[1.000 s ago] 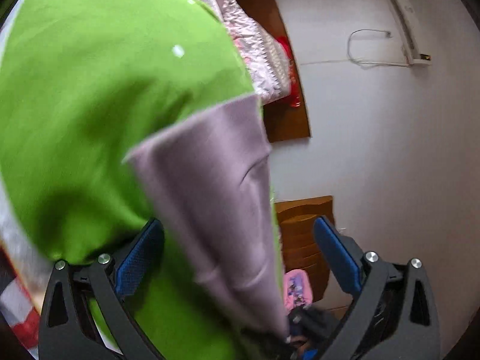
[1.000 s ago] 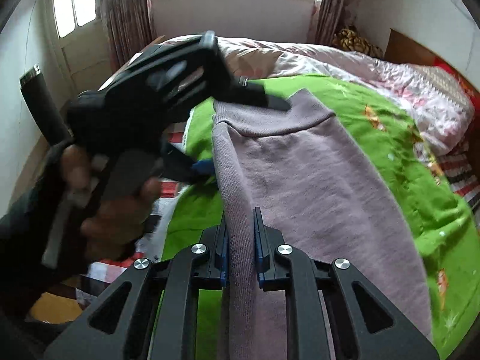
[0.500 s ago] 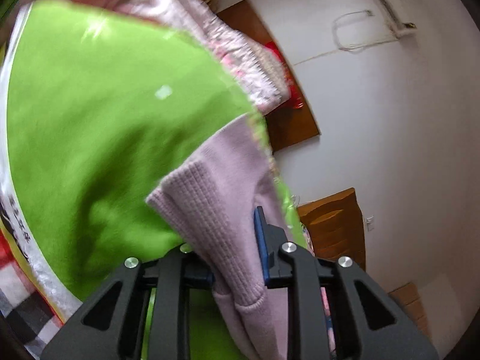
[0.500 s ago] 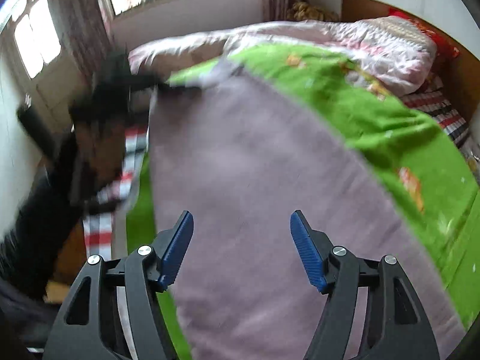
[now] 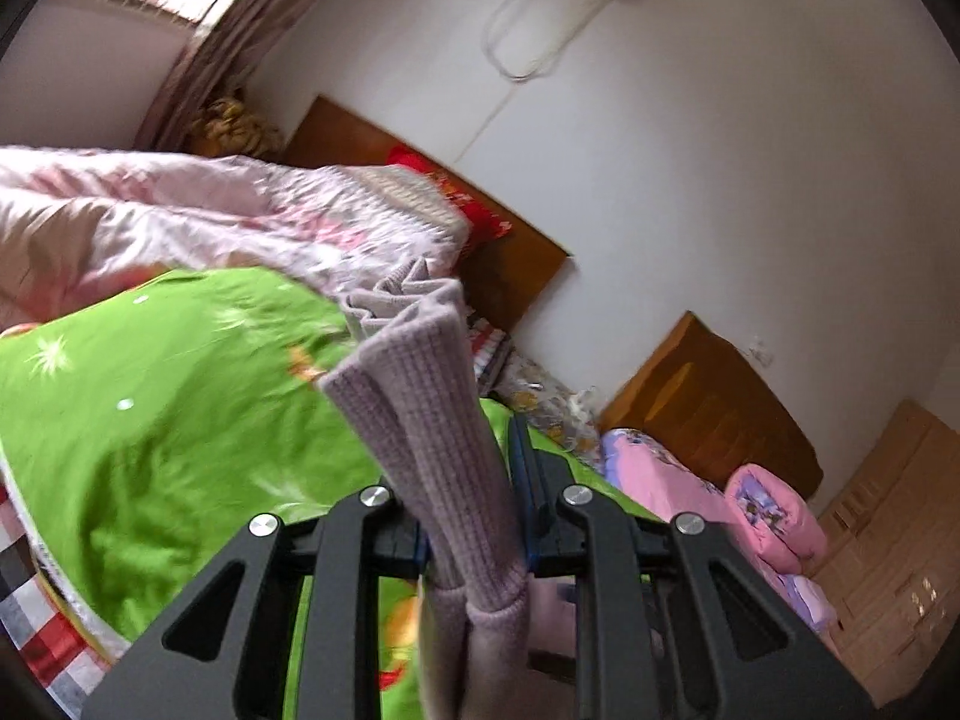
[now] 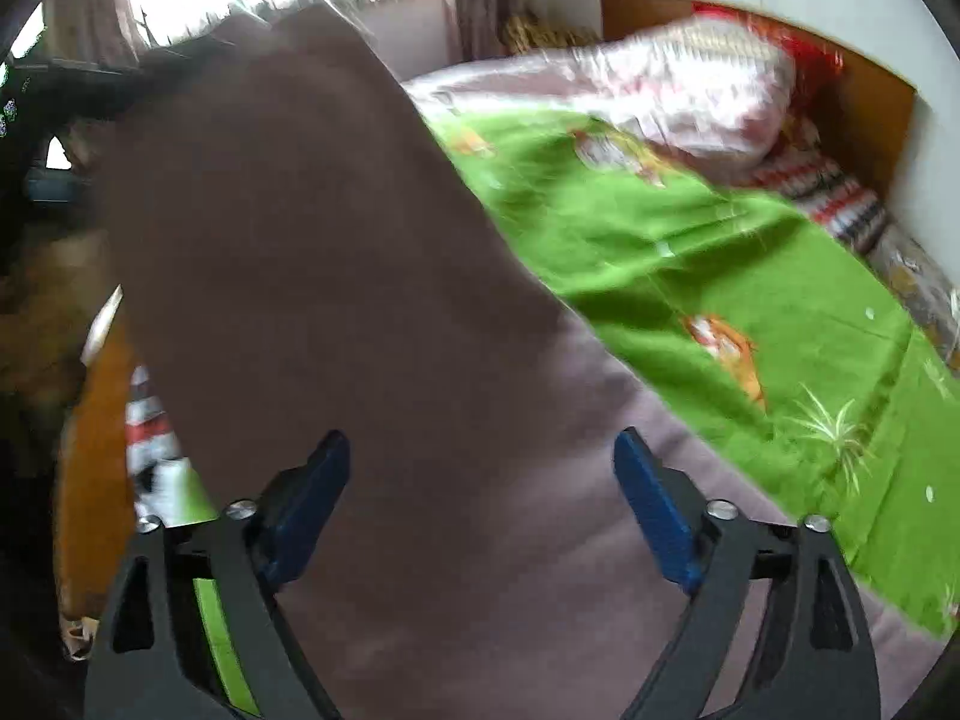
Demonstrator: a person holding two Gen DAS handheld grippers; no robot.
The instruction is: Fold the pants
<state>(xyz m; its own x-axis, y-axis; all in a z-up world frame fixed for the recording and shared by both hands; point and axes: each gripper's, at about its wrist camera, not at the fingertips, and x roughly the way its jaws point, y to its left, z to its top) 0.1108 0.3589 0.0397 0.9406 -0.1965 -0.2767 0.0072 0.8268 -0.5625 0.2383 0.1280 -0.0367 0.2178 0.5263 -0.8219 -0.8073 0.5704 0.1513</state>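
The mauve knit pants [image 5: 420, 396] are on a bed with a green blanket [image 5: 168, 420]. My left gripper [image 5: 474, 516] is shut on the ribbed hem of the pants, which bunches up between its fingers and rises above them. In the right wrist view the pants [image 6: 336, 276] hang as a broad lifted panel across the left and middle, held up at the far top left. My right gripper [image 6: 480, 510] is open and empty, its blue pads either side of the cloth below it.
A pink quilt [image 5: 198, 216] is heaped at the head of the bed against a wooden headboard [image 5: 498, 240]. A wooden cabinet [image 5: 720, 402] and pink bedding [image 5: 768, 510] stand at the right. The green blanket [image 6: 720, 276] spreads right of the pants.
My left gripper shut on the pants' hem and lifted it. My right gripper let go of the pants and opened, and the cloth now rises in front of it.
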